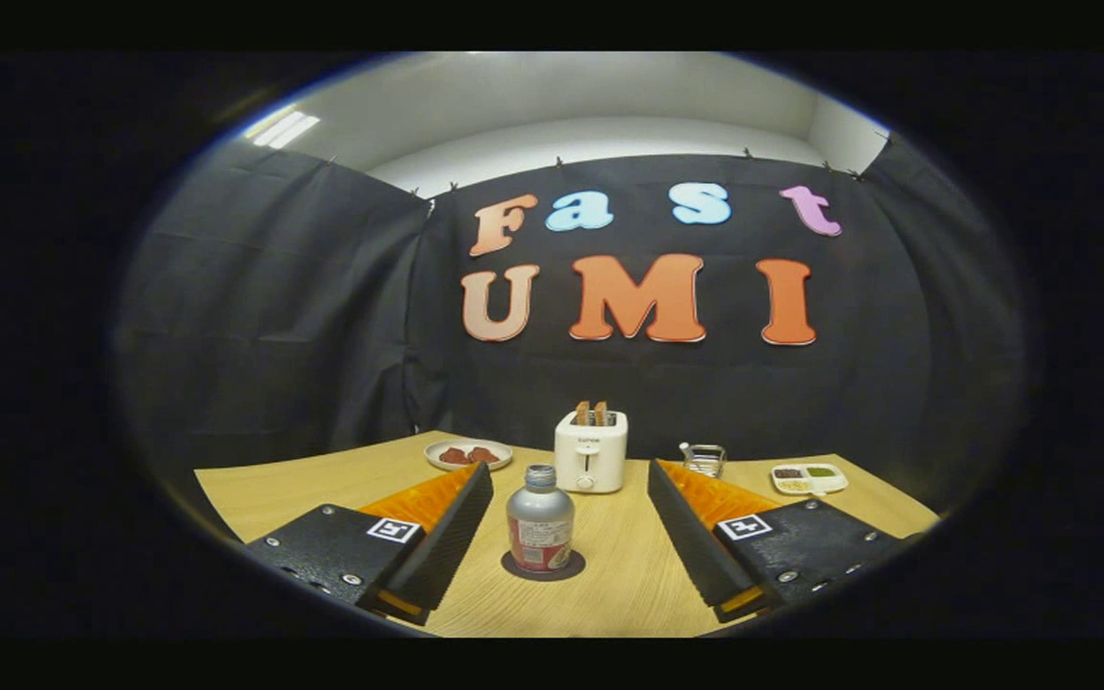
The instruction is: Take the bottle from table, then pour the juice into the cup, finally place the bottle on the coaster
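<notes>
While the gripper points forward over the pale wooden table, its two fingers stand spread wide apart, clasping nothing. Between them, and clear of both, a small grey metal bottle with a silver screw cap and a red-and-white label stands upright on a dark round coaster; the coaster's rim shows around the bottle's base. Beyond the bottle, near the table's far edge, sits a white two-slot toaster with two brown slices of toast standing in its slots. To the toaster's left lies a round white plate carrying reddish-brown pieces of food. To the toaster's right, just past the right finger's tip, stands a small clear glass cup with a handle; whether it holds liquid cannot be told. Farther right rests a white oblong dish divided into compartments, each holding a dark or green filling.
</notes>
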Demonstrator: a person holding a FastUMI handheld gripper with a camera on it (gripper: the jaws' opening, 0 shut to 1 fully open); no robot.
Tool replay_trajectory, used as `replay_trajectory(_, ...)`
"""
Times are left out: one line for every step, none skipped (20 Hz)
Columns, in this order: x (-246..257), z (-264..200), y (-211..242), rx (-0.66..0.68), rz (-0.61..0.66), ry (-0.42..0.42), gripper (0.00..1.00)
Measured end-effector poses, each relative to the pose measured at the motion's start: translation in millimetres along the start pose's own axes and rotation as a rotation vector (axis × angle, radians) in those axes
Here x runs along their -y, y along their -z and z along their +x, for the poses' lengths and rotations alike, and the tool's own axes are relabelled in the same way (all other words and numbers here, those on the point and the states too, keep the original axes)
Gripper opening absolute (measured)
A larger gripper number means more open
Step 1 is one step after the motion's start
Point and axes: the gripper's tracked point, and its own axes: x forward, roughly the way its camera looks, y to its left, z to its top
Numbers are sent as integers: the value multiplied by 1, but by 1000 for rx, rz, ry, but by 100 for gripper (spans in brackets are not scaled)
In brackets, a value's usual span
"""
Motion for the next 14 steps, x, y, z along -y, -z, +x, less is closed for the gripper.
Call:
replay_trajectory(5, -7, -9, 14, 0, 7, 97)
replay_trajectory(13, -13, -13, 15, -8, 21, 97)
replay_trajectory(22, -20, -16, 10, -19, 45, 97)
replay_trajectory(30, -26, -20, 7, -25, 67, 97)
replay_trajectory(36, -33, -23, 10, -24, 80, 97)
replay_trajectory(40, -39, -25, 13, -20, 86, 97)
replay_trajectory(44, -45, -26, 15, -13, 90, 97)
replay_trajectory(51, -52, -27, 20, -8, 102, 97)
replay_trajectory(58, -56, -28, 27, -9, 117, 97)
replay_trajectory(67, -61, -31, 34, -13, 137, 97)
replay_trajectory(76, -66, -33, 44, -17, 158, 97)
replay_trajectory(81, -70, -36, 52, -19, 172, 97)
replay_trajectory(86, -73, -39, 57, -19, 184, 97)
replay_trajectory(91, -75, -41, 61, -17, 198, 97)
